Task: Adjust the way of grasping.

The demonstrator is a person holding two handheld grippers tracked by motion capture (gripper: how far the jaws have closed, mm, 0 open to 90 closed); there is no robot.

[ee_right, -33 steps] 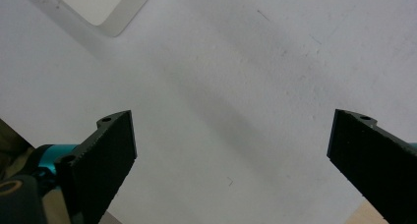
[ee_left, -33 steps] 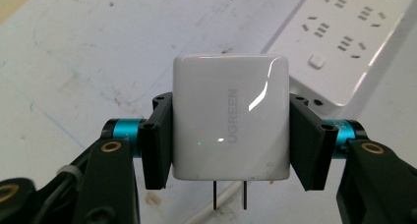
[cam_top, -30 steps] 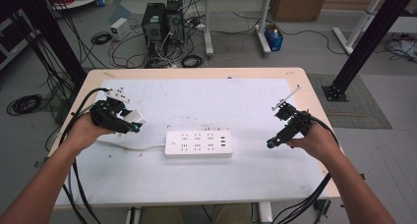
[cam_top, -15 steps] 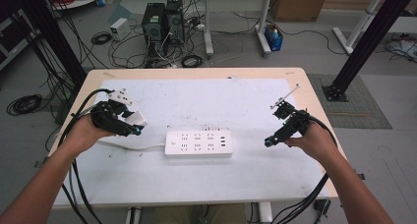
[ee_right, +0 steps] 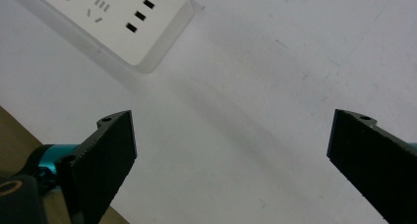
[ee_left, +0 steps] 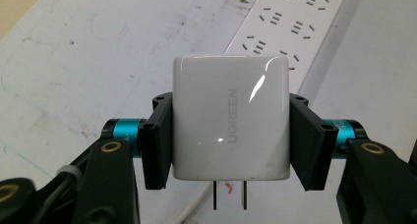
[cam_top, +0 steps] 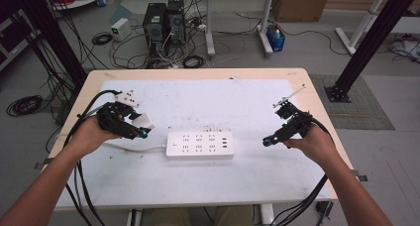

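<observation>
A white power strip [cam_top: 200, 145] lies across the middle of the white mat; it also appears as the strip [ee_left: 290, 27] ahead of my left jaws and the strip's end [ee_right: 123, 22] ahead of my right jaws. My left gripper [cam_top: 141, 127] is shut on a white UGREEN charger [ee_left: 230, 123], held by its sides with two prongs pointing down. The charger [cam_top: 143, 121] hangs just left of the strip, above its cord. My right gripper [cam_top: 267, 141] hovers right of the strip, open [ee_right: 231, 150] with nothing between its jaws.
The strip's white cord [cam_top: 133, 147] runs left across the mat under my left hand. The wooden table edge [cam_top: 317, 92] frames the mat. Black cables [cam_top: 84, 186] trail from both grippers off the front. Computers and cable clutter [cam_top: 163, 23] lie on the floor beyond.
My left gripper has carried the charger rightward, closer to the power strip's left end. The right gripper has barely shifted.
</observation>
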